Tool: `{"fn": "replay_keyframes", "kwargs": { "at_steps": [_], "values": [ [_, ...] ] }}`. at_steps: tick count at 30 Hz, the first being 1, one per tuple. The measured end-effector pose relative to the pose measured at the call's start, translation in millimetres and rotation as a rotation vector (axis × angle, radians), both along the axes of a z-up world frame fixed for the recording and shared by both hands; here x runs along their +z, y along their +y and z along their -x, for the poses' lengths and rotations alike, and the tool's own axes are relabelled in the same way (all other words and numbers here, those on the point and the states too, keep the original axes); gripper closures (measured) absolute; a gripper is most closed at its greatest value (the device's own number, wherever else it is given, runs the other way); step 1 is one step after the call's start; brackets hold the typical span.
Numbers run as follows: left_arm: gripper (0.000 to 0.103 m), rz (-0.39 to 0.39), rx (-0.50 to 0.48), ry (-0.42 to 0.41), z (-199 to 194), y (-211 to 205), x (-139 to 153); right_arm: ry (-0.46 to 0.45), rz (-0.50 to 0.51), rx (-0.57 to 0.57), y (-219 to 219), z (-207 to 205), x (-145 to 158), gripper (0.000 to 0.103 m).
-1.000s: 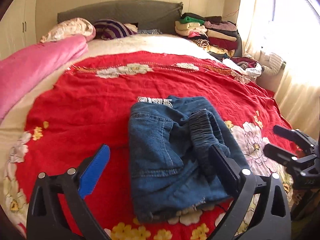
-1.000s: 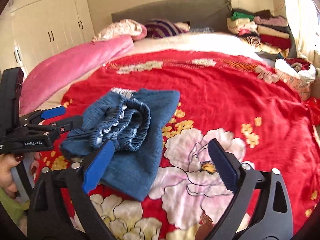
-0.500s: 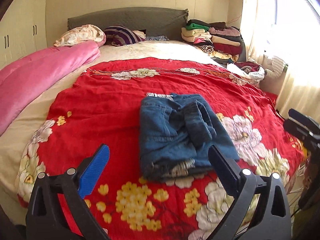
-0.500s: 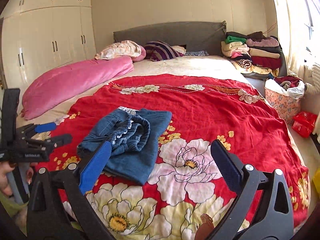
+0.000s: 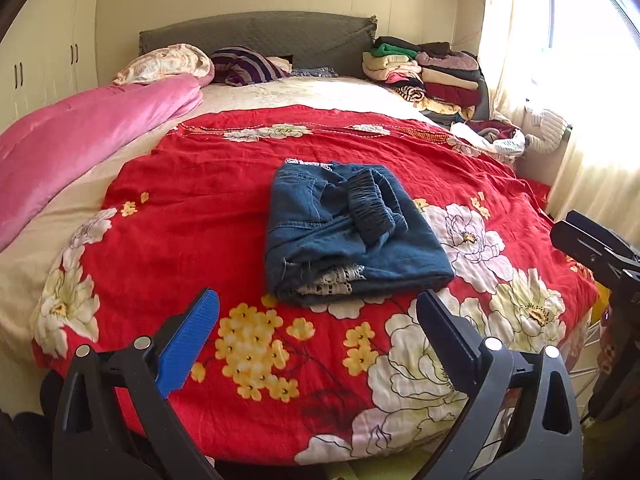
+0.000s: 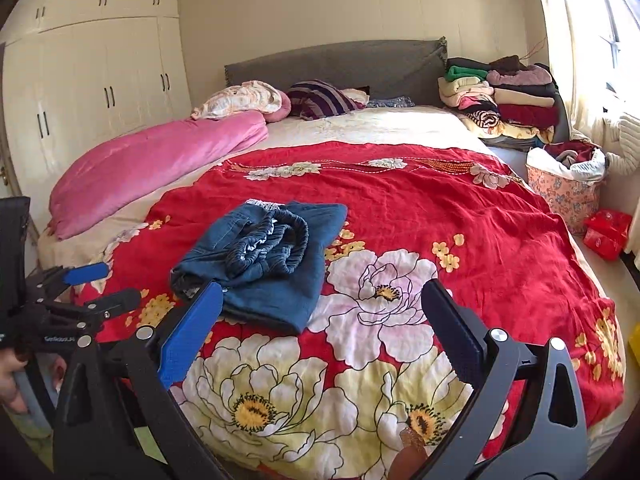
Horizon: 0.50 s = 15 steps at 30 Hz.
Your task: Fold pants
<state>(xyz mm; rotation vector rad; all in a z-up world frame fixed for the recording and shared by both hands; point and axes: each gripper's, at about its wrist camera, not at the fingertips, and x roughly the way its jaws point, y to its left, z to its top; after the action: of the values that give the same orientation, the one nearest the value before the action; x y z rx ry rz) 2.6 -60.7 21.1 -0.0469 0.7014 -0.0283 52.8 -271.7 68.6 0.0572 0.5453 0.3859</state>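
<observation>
The pants (image 5: pixel 352 236), dark blue denim, lie folded into a compact bundle on the red floral blanket (image 5: pixel 192 216) that covers the foot half of the bed (image 5: pixel 304 92). Their elastic waistband (image 5: pixel 374 210) is bunched on top of the bundle, and a strip of white lace trim (image 5: pixel 332 280) peeks out from the layers at the bundle's near edge; another bit of lace shows at its far edge. Taking the pants as the landmark, the left tool (image 5: pixel 316 328) hovers just short of their near edge, off the cloth, its blue and black fingers spread wide with nothing between them. The right tool (image 6: pixel 320 320) sits to the right of the pants and nearer the foot of the bed, likewise released and empty, its blue finger (image 6: pixel 192 328) overlapping the near corner of the bundle in the right wrist view, though contact cannot be judged. Beyond the pants to the left runs a rolled pink quilt (image 5: pixel 84 136); straight beyond them, at the grey headboard (image 5: pixel 256 36), rest a floral pillow (image 5: pixel 164 62) and a striped pillow (image 5: pixel 248 66). Beyond and to the right stands a stack of folded clothes (image 5: pixel 428 68), and closer on that side a floral-print basket of laundry (image 6: pixel 564 188) beside the bed.
</observation>
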Motion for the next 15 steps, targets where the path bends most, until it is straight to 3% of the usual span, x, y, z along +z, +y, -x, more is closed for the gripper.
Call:
{"fn": "replay_keyframes", "kwargs": {
  "at_steps": [15],
  "values": [
    [0.004,0.002,0.01,0.031,1,-2,-10,0.052,0.047,0.023,10,10,-25,0.009]
  ]
}}
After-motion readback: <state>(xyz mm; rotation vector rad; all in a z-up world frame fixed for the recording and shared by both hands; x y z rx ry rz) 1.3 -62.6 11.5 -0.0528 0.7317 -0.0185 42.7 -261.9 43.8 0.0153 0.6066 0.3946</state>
